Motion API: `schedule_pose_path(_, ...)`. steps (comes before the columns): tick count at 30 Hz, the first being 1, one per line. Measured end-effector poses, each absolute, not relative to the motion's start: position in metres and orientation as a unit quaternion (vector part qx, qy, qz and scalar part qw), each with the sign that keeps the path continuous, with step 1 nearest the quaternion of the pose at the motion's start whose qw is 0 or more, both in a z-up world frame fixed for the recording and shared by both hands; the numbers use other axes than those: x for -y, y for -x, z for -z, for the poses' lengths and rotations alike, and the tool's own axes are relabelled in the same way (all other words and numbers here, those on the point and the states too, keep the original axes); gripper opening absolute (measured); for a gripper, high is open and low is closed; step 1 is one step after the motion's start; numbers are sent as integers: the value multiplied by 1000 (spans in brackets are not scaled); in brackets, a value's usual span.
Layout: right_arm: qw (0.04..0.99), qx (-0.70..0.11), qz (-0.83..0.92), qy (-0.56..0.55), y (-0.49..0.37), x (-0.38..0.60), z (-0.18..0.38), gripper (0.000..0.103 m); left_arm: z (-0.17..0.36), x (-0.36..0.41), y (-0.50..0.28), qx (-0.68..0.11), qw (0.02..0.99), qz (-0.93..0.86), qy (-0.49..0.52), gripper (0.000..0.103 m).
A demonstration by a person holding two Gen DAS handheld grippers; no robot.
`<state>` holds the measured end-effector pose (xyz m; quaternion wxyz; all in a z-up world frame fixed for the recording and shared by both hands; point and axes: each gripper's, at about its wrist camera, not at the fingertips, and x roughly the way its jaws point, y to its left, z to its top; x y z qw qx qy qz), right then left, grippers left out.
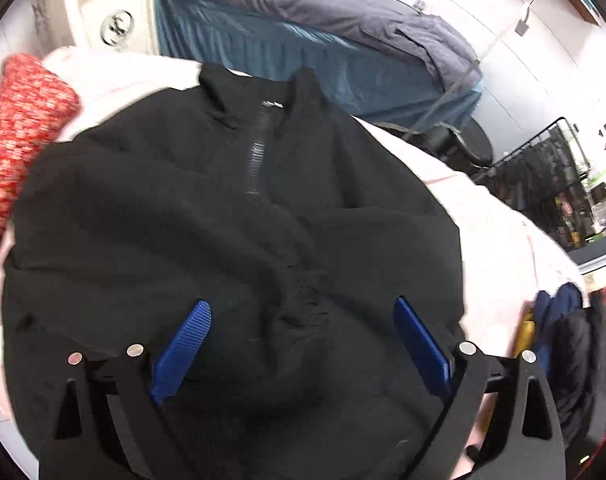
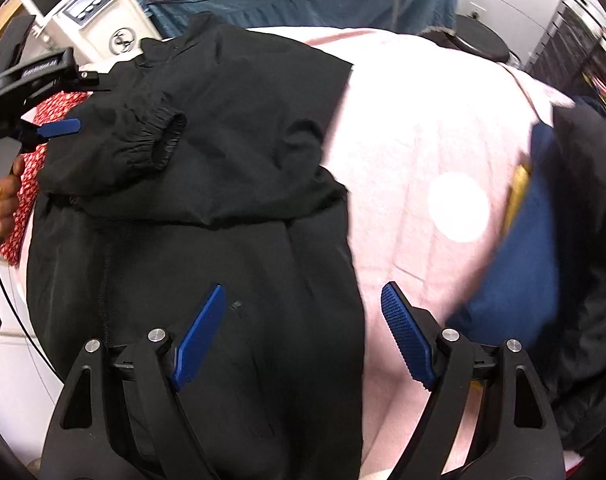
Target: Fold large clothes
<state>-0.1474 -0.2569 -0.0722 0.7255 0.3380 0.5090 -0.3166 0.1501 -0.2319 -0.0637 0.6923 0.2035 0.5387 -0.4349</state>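
Zipper and collar of the black jacket (image 1: 231, 216) show only in the left wrist view, lying ahead of the left gripper (image 1: 303, 312), whose blue fingers stand wide apart with nothing between them; jacket fabric fills the space below and beyond them. A red knitted cloth (image 1: 19, 140) lies off to that gripper's left, and a bed with a grey cover (image 1: 303, 8) stands beyond the jacket.

Only the right wrist view shows the elastic sleeve cuff (image 2: 167, 140) folded across the jacket's body, and the pink sheet (image 2: 423, 128) spread ahead. The right gripper (image 2: 303, 296) is also wide open and empty: its left finger is over the jacket's edge, its right over the sheet. A navy garment (image 2: 519, 264) lies to its right.
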Motion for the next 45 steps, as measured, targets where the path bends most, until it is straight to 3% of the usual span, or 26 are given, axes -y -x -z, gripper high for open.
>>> schedule_pose_path(14,823,-500,194,-190,-27,233,64,79,85,80,-223,-463,782,247,-336,92)
schedule_pose_path(15,830,-494,189,-178,-38,230,64,78,87,66,-226,-466,784,236,-335,92)
schedule_pose_path(17,841,-484,186,-157,-58,226,64,62,90,45,-232,-472,789,214,-330,92)
schedule_pose_path(20,840,-492,179,-146,-87,226,79,60,94,10,-240,-485,797,181,-311,92)
schedule_pose_path(23,799,-554,176,-157,-106,230,119,60,101,-16,-242,-500,797,159,-301,92)
schedule_pose_path(26,769,-591,170,-173,-112,235,153,63,111,-36,-244,-516,791,146,-295,92)
schedule_pose_path(32,765,-599,178,-156,-116,233,151,67,118,-47,-251,-525,789,142,-284,92)
schedule_pose_path(36,772,-581,196,-167,-106,230,134,68,115,-42,-257,-524,793,163,-267,92)
schedule_pose_path(39,779,-555,211,-200,-84,231,118,75,112,-35,-261,-517,794,192,-256,92)
schedule_pose_path(45,772,-526,238,-266,-17,232,101,75,103,-23,-257,-490,801,260,-226,95)
